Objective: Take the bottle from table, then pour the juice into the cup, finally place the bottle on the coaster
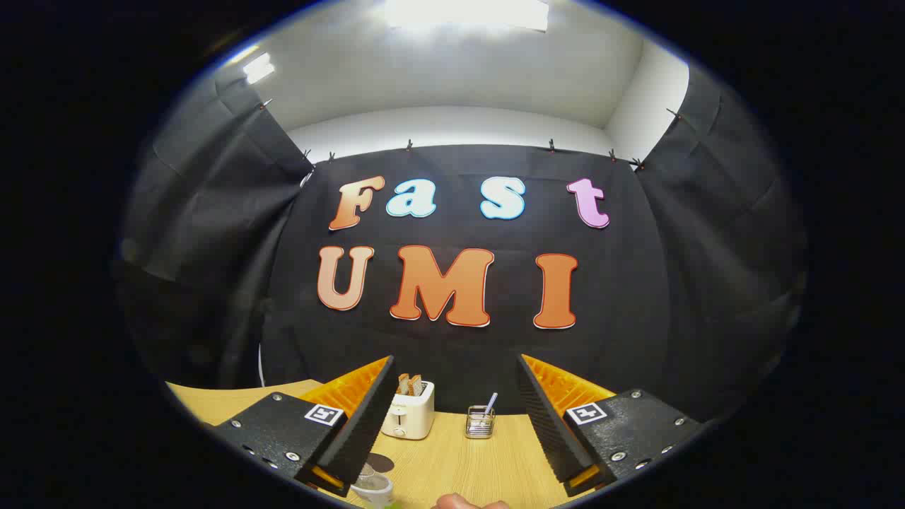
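A: From the gripper view, where do we stand?

B: The gripper (452,417) is held high and level, its fingers spread wide with nothing between them. Far beyond them on the counter (452,459) sit a toaster (408,417) with two slices of bread (409,384) poking out of its slots, and a small wire holder (480,422) with a straw-like stick standing in it.

A: And the task's things?

B: Low down, just by the left finger, there is a pale rounded thing that may be the cup (372,486), with a dark disc, likely the coaster (380,463), touching behind it. I cannot tell what the cup holds. No bottle is clear to me.

A: So the step in hand?

B: Reaching, I judge. Tip the gripper downward first, find the bottle, then come in level around its body with the fingers kept wide.
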`<state>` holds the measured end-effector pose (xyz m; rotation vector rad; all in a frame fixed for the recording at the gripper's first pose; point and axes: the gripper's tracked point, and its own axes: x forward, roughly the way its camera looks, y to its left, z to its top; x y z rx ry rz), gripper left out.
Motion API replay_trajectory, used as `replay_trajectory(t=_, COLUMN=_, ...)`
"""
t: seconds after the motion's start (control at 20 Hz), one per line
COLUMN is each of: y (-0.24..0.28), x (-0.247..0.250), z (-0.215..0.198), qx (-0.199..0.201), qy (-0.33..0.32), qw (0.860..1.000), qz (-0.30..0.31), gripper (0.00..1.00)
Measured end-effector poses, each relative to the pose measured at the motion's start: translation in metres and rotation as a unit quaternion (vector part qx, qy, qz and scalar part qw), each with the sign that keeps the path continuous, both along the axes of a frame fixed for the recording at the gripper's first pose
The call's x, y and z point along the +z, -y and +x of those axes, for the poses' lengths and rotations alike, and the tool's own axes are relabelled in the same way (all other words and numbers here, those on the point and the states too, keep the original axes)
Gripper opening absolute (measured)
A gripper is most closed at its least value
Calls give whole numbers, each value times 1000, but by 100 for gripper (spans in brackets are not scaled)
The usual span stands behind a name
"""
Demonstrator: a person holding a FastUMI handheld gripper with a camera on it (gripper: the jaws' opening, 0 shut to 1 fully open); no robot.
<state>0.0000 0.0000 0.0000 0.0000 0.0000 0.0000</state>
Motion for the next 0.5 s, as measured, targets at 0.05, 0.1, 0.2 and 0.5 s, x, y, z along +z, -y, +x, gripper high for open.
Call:
replay_trajectory(t=0.05, y=1, x=0, z=0, qx=-3, qy=0, qw=1000, qz=1, gripper=99)
replay_trajectory(t=0.1, y=1, x=1, z=0, qx=-4, qy=-1, qw=1000, qz=1, gripper=99)
replay_trajectory(t=0.2, y=3, x=1, z=-1, qx=-7, qy=-1, qw=1000, qz=6, gripper=99)
replay_trajectory(t=0.5, y=10, x=9, z=-2, qx=-18, qy=8, qw=1000, qz=19, gripper=99)
